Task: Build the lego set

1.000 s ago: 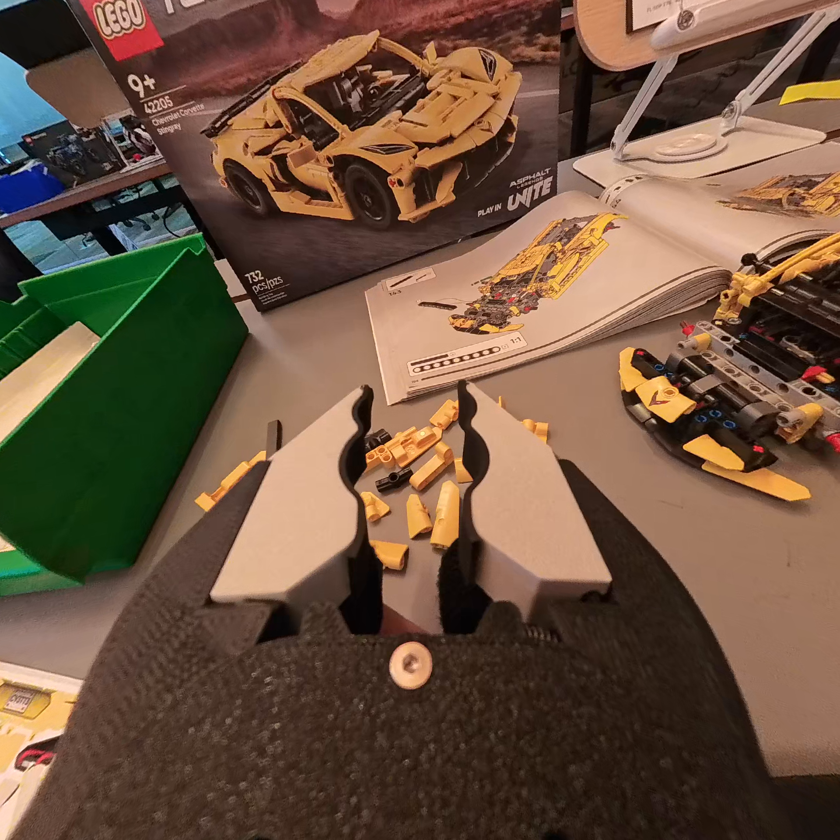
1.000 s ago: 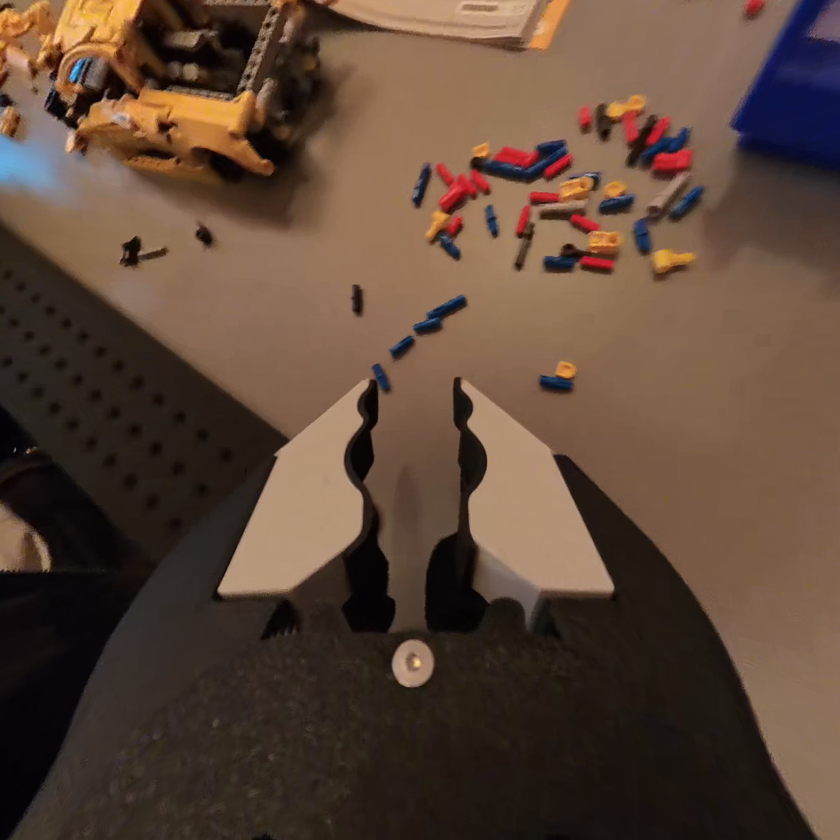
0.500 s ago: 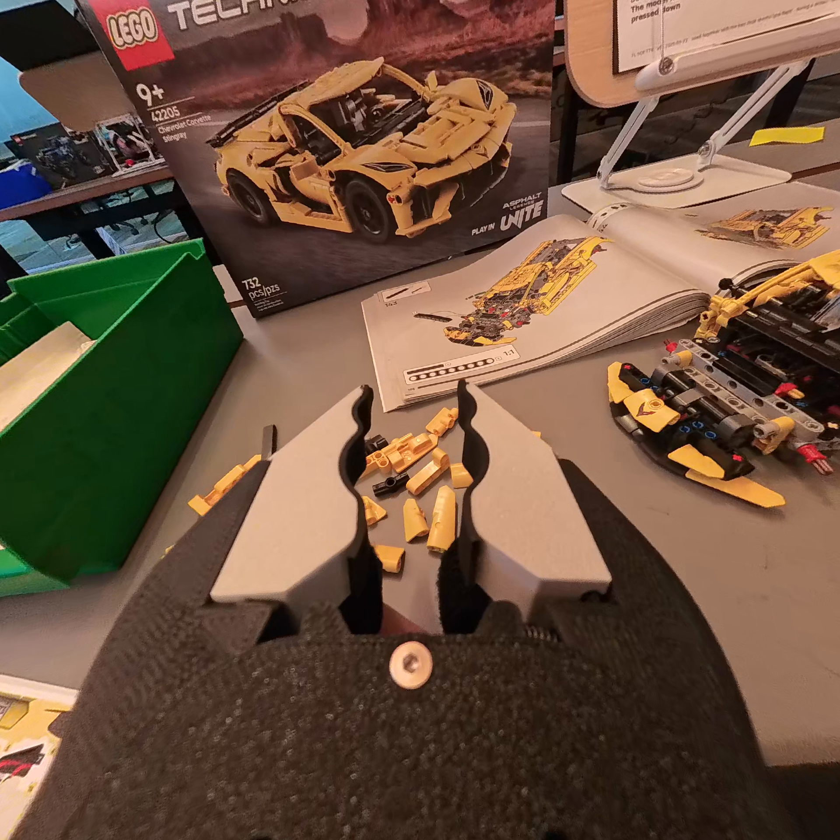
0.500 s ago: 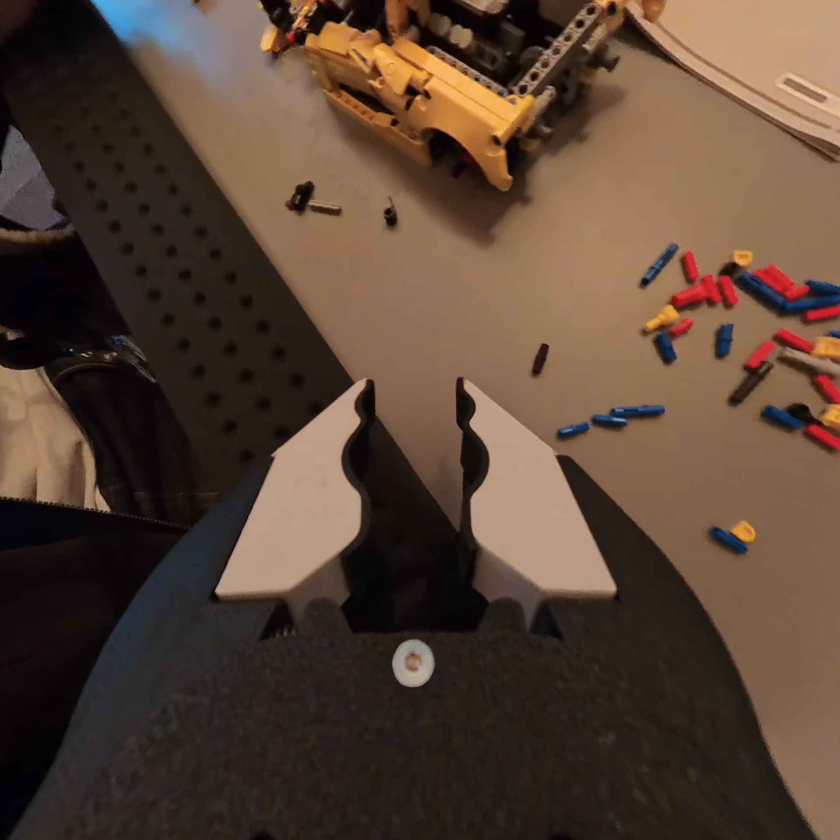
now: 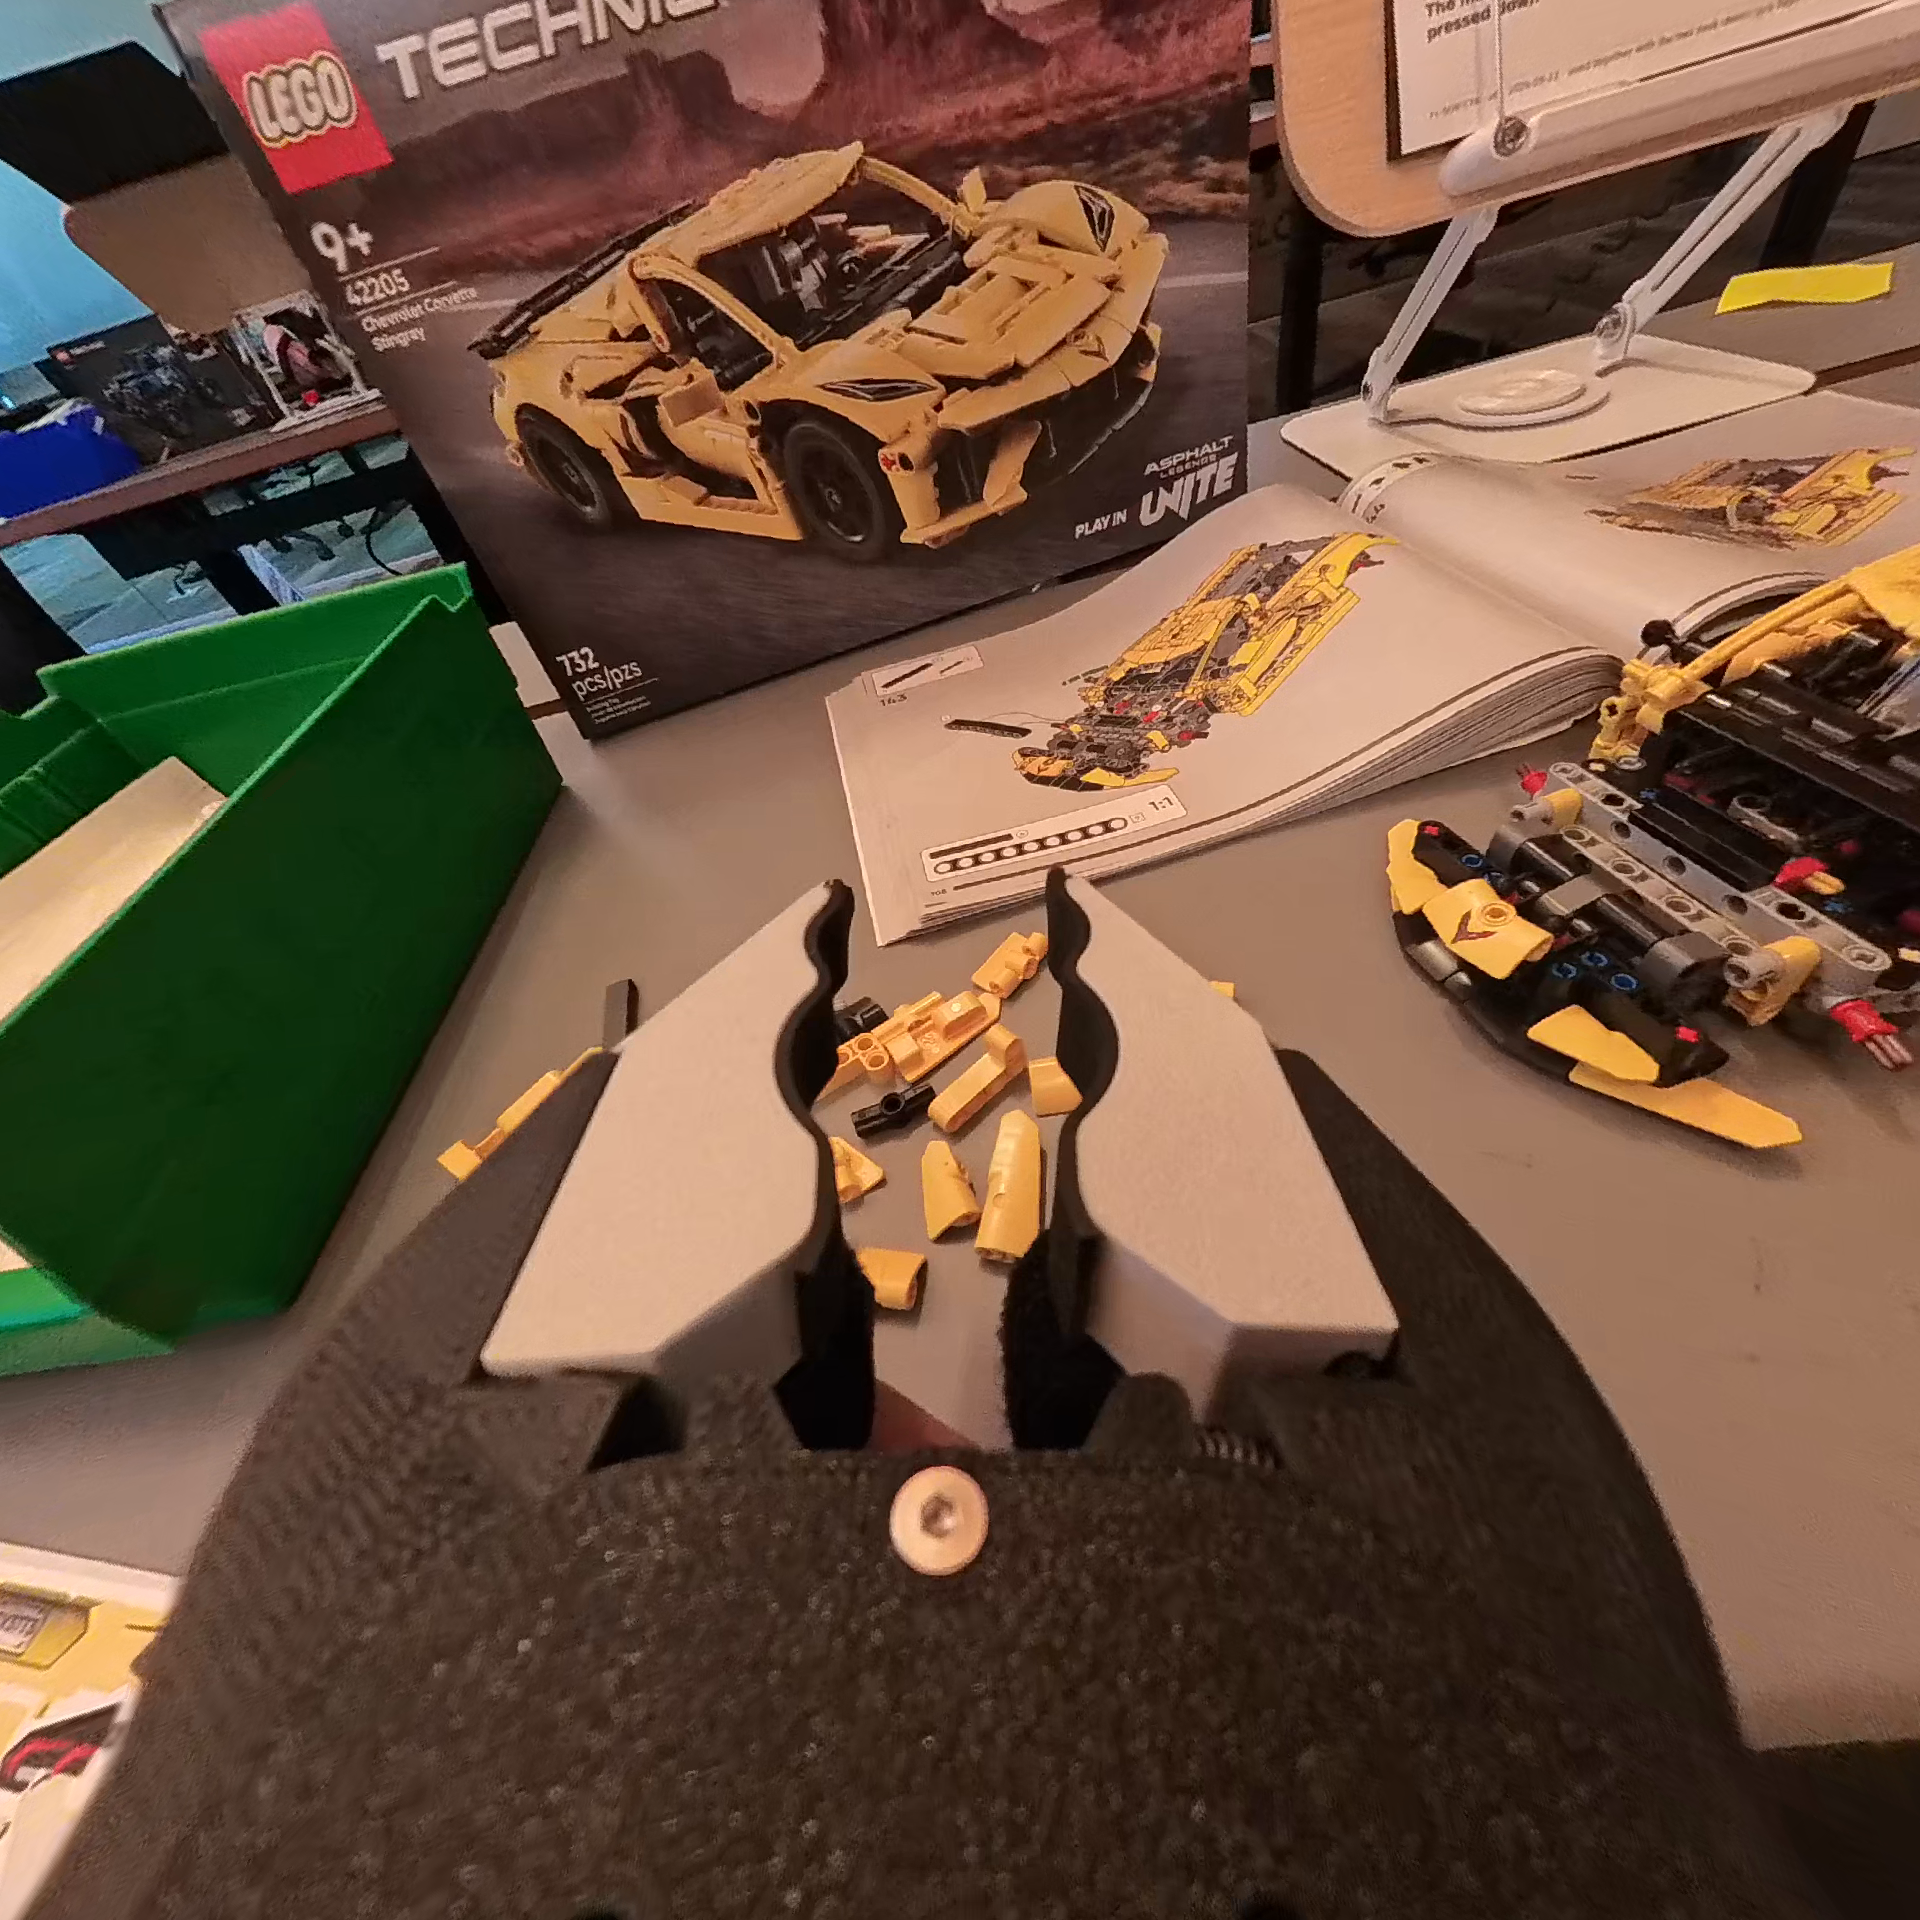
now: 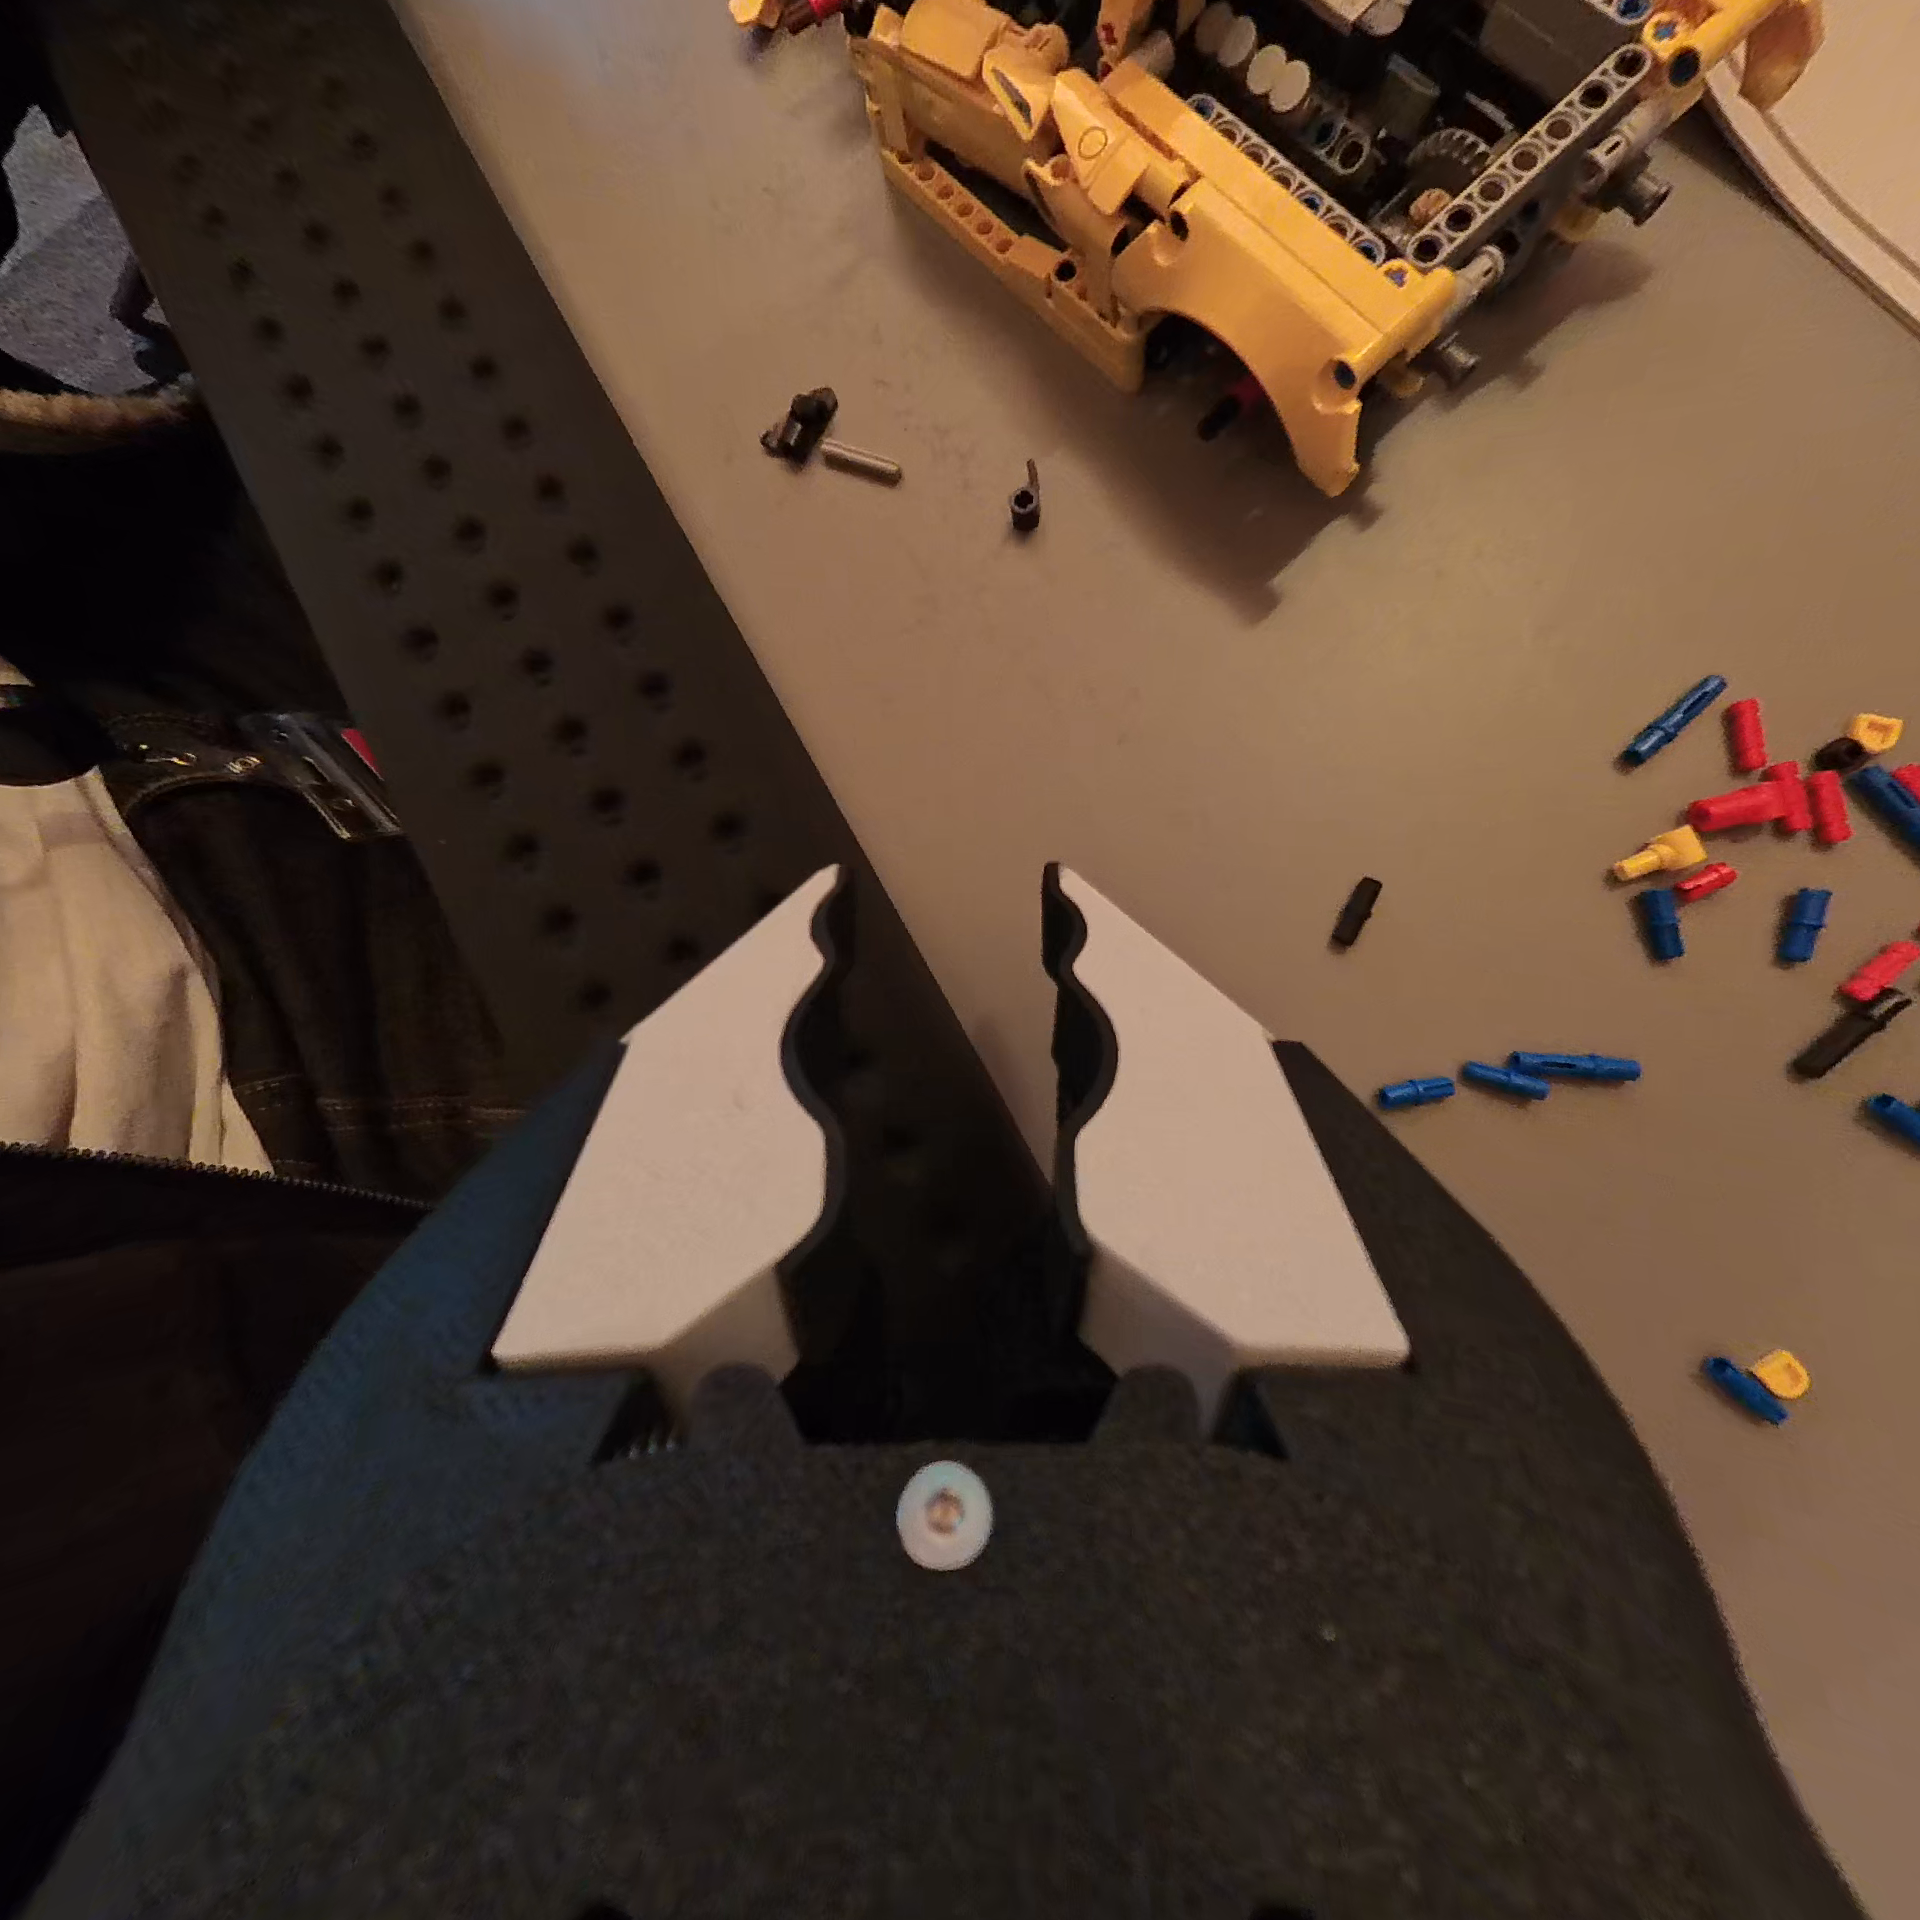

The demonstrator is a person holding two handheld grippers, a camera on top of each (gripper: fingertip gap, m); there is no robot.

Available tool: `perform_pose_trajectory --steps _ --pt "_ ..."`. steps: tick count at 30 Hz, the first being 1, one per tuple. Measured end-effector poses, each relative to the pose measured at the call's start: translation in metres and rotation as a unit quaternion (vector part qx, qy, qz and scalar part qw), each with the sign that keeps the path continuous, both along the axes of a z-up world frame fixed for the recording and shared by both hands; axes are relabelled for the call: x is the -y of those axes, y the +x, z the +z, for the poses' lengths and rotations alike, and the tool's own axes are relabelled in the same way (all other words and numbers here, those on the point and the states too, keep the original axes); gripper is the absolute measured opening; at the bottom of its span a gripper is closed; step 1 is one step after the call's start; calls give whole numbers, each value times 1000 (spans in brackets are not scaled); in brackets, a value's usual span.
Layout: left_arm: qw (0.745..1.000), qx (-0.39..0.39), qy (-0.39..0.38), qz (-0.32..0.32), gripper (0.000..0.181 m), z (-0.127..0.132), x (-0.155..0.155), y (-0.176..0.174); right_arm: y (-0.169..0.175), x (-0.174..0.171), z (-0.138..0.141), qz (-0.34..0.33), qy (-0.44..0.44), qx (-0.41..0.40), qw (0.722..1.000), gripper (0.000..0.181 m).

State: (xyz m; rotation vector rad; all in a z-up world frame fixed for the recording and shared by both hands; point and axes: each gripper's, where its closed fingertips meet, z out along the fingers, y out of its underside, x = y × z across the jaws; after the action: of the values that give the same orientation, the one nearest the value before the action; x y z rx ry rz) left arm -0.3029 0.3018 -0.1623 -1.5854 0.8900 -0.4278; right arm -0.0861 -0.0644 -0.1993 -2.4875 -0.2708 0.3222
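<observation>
Table (image 5: 1558, 1351), green bin (image 5: 260, 987), pale contents

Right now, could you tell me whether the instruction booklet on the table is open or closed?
Open. The instruction booklet lies flat on the table with two printed pages spread either side of its spine, just behind the loose yellow pieces.

A green bin (image 5: 260, 935) fills the left of the left wrist view beside yellow loose pieces (image 5: 977, 1122) at centre, while blue, red and yellow pins (image 6: 1766, 862) dot the grey table (image 6: 1143, 727) at right in the right wrist view.
</observation>
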Motion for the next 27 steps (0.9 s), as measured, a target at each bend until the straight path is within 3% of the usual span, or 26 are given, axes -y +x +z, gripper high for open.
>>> perform_pose_trajectory --steps 6,10,13,19,27 --pt "990 67 -53 112 36 6 -29 -41 5 -2 6 -13 20 -4 1000 31" --pt "977 117 -86 159 30 7 -40 -65 -4 -33 14 -18 61 -14 998 31" --pt "967 131 -96 193 30 6 -46 -79 -40 -78 33 23 104 -56 993 38" --pt "955 128 -61 259 27 12 -54 -109 -116 -200 73 88 175 -87 977 39" --pt "947 151 -115 259 23 0 -62 -113 -233 -310 38 83 187 -174 963 40"
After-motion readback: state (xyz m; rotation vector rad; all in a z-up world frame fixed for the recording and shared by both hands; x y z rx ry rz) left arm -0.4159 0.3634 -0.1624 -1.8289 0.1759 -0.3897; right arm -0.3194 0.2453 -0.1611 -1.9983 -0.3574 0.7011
